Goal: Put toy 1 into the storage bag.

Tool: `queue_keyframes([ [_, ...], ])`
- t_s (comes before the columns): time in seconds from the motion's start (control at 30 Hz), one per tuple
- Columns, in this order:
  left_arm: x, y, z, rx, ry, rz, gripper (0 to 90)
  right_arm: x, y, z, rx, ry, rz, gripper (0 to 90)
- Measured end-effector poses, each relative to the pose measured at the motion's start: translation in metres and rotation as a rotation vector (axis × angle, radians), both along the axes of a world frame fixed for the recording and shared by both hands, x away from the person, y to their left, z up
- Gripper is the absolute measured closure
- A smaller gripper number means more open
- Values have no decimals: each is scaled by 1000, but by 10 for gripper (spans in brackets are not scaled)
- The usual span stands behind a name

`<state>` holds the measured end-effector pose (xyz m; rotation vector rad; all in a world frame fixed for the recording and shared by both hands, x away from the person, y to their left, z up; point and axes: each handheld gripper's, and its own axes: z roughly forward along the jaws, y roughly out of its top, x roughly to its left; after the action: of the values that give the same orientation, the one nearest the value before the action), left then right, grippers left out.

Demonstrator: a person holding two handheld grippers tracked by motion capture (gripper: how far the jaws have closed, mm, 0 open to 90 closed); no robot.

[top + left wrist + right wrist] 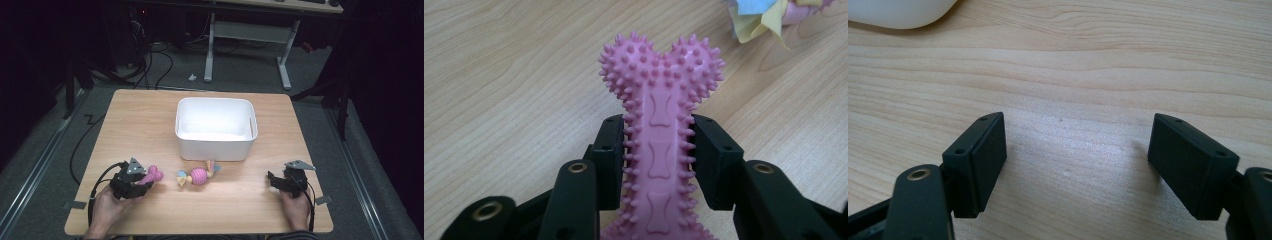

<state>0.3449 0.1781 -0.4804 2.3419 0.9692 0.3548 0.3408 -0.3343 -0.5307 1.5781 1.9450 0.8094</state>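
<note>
Dark floor and trailing cables ring the pale wooden table (150, 120), lit as if it were a small stage. The left gripper's (659, 150) fingers (610, 160) are nearly closed on the shaft of a pink spiked rubber bone toy (659, 115), one pad pressing each flank just below the knobbed head, which sticks out forward. Gripper and toy sit low near the table's front-left corner; whether the toy has left the wood I cannot tell. The right gripper (1078, 165) rests by the front-right corner with its fingers (979, 160) spread wide, nothing between them. Just beyond the bone lies a pink ball toy with coloured fabric tails (198, 176), and behind that, mid-table, a white plastic bin (216, 146). To do this well, I'd say keep the squeeze steady, lift straight up to clear the ball toy, then carry it over the bin's near rim before letting go.
</note>
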Motion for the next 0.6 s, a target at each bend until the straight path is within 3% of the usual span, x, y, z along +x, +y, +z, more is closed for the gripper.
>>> queue_keyframes([
  [0.27,2,2,12,-46,-7,-4,597,0,0,0,-3,-2,3,240],
  [0.43,8,2,20,-49,-2,-9,597,1,0,0,1,-3,-6,253],
  [0.6,11,-3,34,-58,-25,-18,598,1,0,0,0,-4,-8,254],
])
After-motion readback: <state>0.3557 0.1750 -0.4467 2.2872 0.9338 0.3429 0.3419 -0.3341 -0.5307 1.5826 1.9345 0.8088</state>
